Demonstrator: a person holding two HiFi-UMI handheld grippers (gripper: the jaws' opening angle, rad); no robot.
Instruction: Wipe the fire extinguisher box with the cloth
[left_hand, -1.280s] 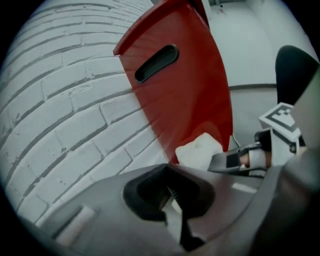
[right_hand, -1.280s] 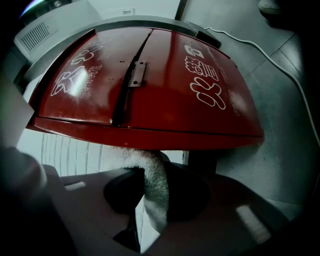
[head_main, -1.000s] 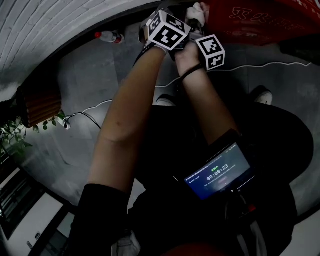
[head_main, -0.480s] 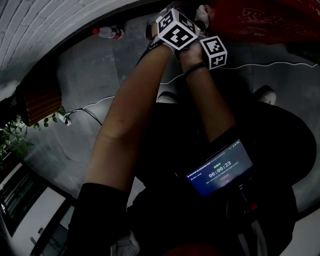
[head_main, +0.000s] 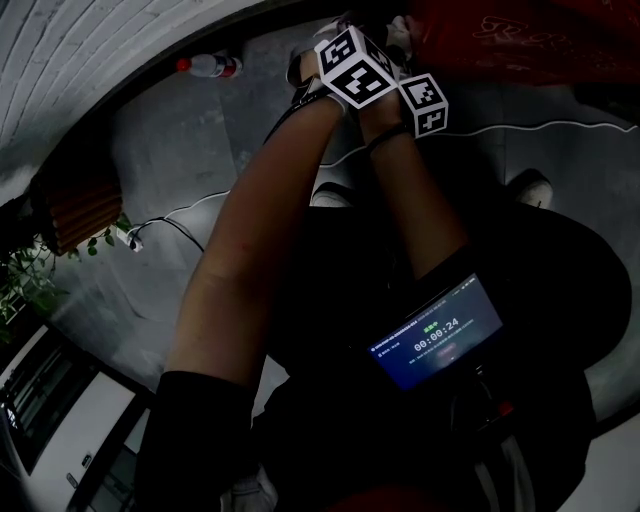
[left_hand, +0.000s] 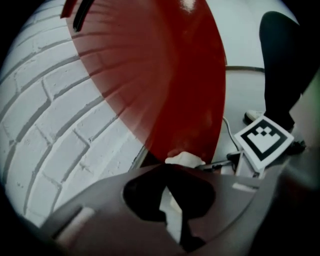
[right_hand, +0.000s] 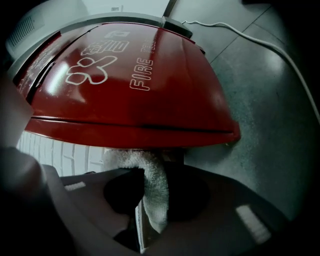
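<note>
In the head view the tips of the left tongs (left_hand: 172, 167) are lost behind their marker cube (head_main: 352, 65). The right tongs (right_hand: 150, 172) hide the same way behind the right cube (head_main: 423, 103). Only a pale scrap of cloth (head_main: 400, 28) peeps out above the two. The fire extinguisher box (head_main: 520, 45) is cut off by the top edge of that view, and it is dark and hard to read.

In the left gripper view the box's red side fills the middle, with its far end out of frame. The jaws there are clenched, with a white tuft of cloth at their tips and a pale sliver between them. In the right gripper view the jaws grip a thick fold of the cloth. Its upper end reaches the box's lower rim, but I cannot tell whether it presses on the red.

Against a second ago, the left cube has moved right and now overlaps the right one. The cloth stays at the box's left end. The timer on the chest screen (head_main: 437, 335) has gone from 23 to 24.

The box stands on the floor (right_hand: 270, 130), at the edge that runs along the white brick wall (left_hand: 50, 115). A bottle (head_main: 207, 67) lies by the same edge, well apart to the left. To the box's right grey floor opens out, with a white cable (head_main: 550, 125) running across it.
</note>
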